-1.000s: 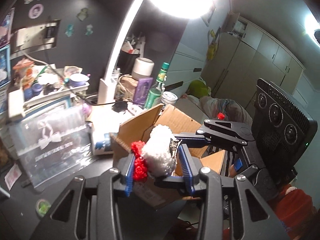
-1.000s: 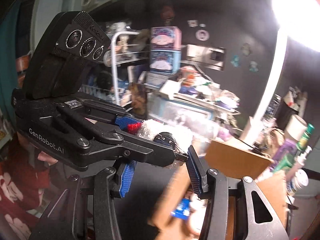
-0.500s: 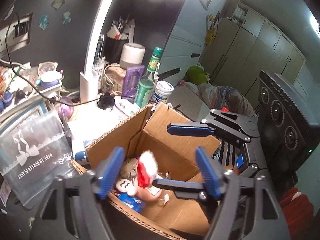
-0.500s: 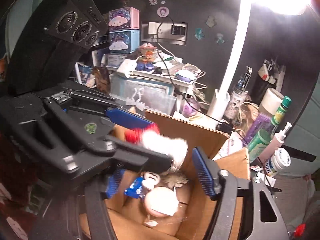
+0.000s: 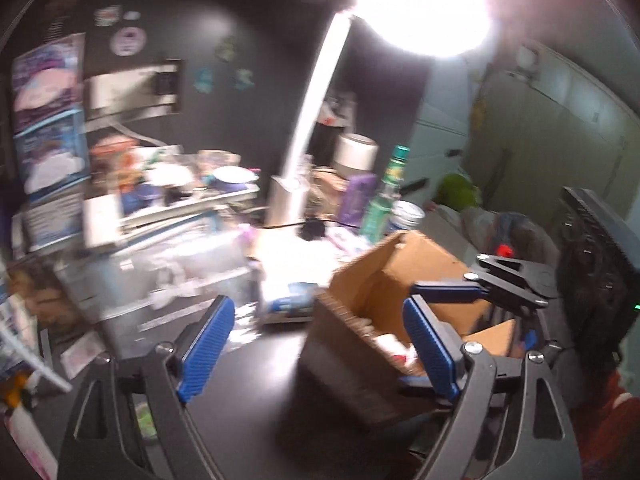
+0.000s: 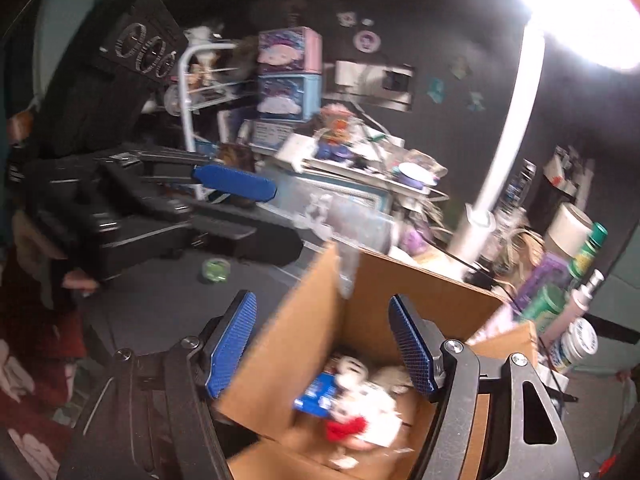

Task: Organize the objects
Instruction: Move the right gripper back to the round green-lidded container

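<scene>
An open cardboard box stands on the dark desk; it also shows in the left wrist view. Inside it lie a white and red plush toy, a blue packet and other small toys. My right gripper is open and empty, straddling the box's near left wall. My left gripper is open and empty, left of the box above the desk; its blue pad shows at the left of the right wrist view. The right gripper's fingers show over the box.
A white lamp post rises behind the box under a glaring light. Bottles and jars crowd the right. Stacked trays, boxes and clutter fill the back left. A small green tape roll lies on the dark desk.
My left gripper opened and dropped the white and red plush into the box, then drew back left, out of the box. The right gripper stays open over the box.
</scene>
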Available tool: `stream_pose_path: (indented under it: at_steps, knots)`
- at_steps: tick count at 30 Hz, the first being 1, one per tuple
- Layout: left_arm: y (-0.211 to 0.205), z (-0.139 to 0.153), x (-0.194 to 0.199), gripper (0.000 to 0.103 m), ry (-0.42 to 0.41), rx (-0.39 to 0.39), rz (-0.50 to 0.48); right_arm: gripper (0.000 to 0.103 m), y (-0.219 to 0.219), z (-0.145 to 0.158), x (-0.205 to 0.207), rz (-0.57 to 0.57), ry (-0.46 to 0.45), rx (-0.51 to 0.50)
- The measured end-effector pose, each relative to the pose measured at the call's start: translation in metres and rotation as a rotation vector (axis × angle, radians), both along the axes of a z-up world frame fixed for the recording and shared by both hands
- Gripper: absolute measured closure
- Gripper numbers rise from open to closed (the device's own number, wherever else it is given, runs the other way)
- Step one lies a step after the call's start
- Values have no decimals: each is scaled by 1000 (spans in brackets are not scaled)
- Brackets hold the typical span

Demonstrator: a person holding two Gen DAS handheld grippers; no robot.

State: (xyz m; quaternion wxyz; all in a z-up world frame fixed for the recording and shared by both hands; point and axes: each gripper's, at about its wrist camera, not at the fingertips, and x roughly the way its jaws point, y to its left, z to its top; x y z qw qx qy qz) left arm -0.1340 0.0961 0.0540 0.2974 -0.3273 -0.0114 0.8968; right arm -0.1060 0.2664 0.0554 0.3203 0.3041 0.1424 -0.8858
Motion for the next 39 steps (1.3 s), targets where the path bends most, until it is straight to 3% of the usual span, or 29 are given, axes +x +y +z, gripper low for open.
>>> stream_pose_path:
  at_steps: [6, 11, 15, 20, 25, 30, 37, 39]
  knots:
    - [-81, -30, 10, 19, -11, -7, 149, 37, -70, -8, 24, 164, -17, -7]
    - [-125, -68, 14, 19, -27, -50, 240, 37, -131, -44, 28, 257, -92, 9]
    - [-152, -94, 18, 19, -51, -39, 265, 37, -167, -88, 13, 259, -160, 43]
    - [-181, -116, 18, 19, -68, -15, 309, 37, -200, -147, -19, 217, -154, 97]
    - [-201, -132, 13, 19, -95, 14, 328, 37, -222, -183, -54, 198, -166, 118]
    - [-210, -145, 4, 19, -124, 34, 330, 38, -235, -192, -72, 181, -169, 122]
    - [-211, -151, -1, 19, -145, 45, 323, 60, -239, -195, -83, 182, -194, 126]
    - [-211, -152, -2, 19, -150, 42, 324, 61, -239, -195, -83, 187, -196, 128]
